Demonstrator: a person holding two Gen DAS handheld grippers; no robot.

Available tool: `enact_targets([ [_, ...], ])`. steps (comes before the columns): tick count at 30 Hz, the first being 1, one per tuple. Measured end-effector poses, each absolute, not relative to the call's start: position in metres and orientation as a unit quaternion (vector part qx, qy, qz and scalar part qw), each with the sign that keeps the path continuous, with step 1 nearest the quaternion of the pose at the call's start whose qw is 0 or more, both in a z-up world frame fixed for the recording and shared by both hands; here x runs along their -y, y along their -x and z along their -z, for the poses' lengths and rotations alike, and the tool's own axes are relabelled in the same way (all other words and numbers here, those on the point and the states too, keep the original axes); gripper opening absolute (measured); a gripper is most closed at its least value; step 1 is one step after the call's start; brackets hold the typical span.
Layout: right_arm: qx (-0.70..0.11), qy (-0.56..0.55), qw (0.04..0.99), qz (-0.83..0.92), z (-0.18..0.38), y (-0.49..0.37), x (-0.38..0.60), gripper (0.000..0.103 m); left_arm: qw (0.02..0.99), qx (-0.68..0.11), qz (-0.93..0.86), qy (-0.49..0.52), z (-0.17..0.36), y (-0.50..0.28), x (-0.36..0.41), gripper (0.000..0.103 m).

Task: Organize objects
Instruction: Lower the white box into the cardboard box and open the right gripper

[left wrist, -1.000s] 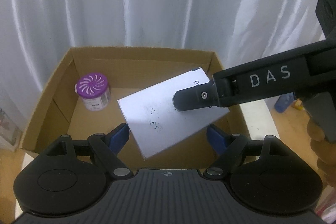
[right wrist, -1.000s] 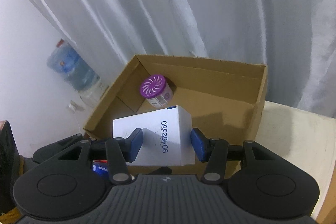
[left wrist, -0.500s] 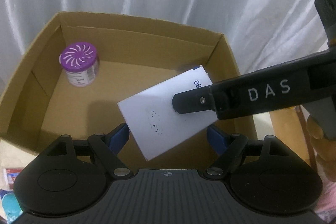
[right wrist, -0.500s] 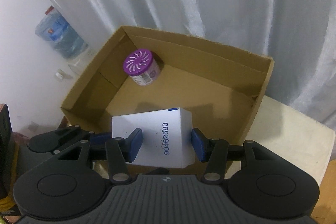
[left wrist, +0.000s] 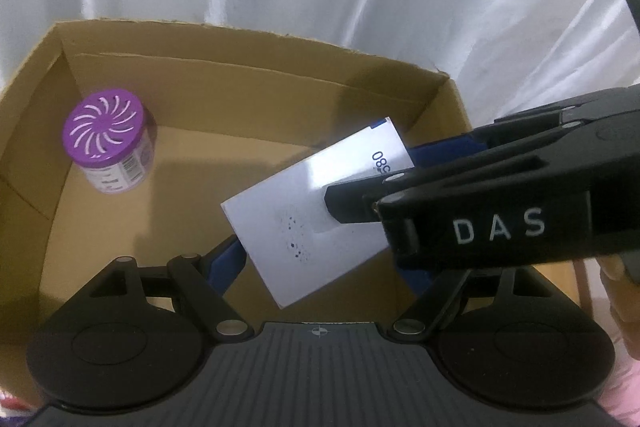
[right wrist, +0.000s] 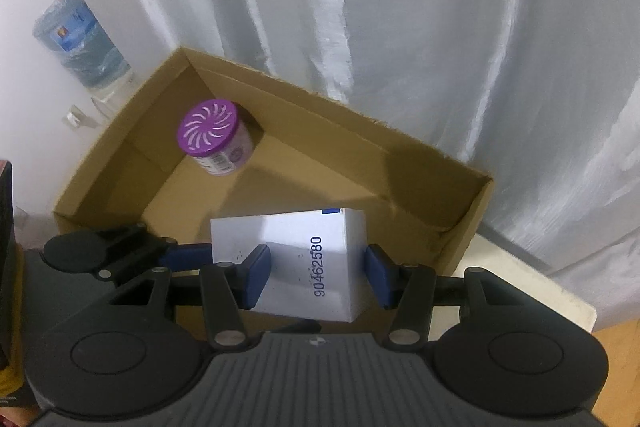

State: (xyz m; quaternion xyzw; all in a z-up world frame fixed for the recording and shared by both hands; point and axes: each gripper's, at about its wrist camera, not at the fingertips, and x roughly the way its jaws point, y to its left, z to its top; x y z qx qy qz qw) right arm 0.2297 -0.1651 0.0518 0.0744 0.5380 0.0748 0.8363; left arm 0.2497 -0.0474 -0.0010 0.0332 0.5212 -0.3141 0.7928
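A white box [right wrist: 296, 263] printed 90462580 is gripped between the blue pads of my right gripper [right wrist: 318, 277]. It hangs over the right front part of an open cardboard box [right wrist: 400, 155]. In the left wrist view the white box [left wrist: 280, 211] is tilted, with the right gripper [left wrist: 400, 187] clamping it from the right. My left gripper [left wrist: 320, 259] is open just below and in front of the white box, not holding it. A purple-lidded jar [left wrist: 106, 145] stands in the carton's far left corner; it also shows in the right wrist view [right wrist: 214, 137].
White curtains [right wrist: 400, 27] hang right behind the carton [left wrist: 256, 43]. A water bottle [right wrist: 76, 39] stands at the far left by the wall. The carton sits on a pale table [right wrist: 532, 291] whose corner shows at right.
Both grippers have moved forward and over the carton. The white box, still in the right gripper, now hangs lower inside the carton's opening. The jar has not moved.
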Motion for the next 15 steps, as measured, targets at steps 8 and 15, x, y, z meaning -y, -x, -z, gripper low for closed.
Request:
enact_targets([
  [8, -0.540, -0.054, 0.837, -0.063, -0.049, -0.238, 0.167, 0.056, 0.797, -0.511, 0.318, -0.059, 0.002, -0.261, 0.060, 0.081],
  [15, -0.536, -0.060, 0.840, -0.060, -0.048, -0.241, 0.170, 0.054, 0.814, -0.477, 0.313, -0.106, -0.002, -0.259, 0.076, 0.081],
])
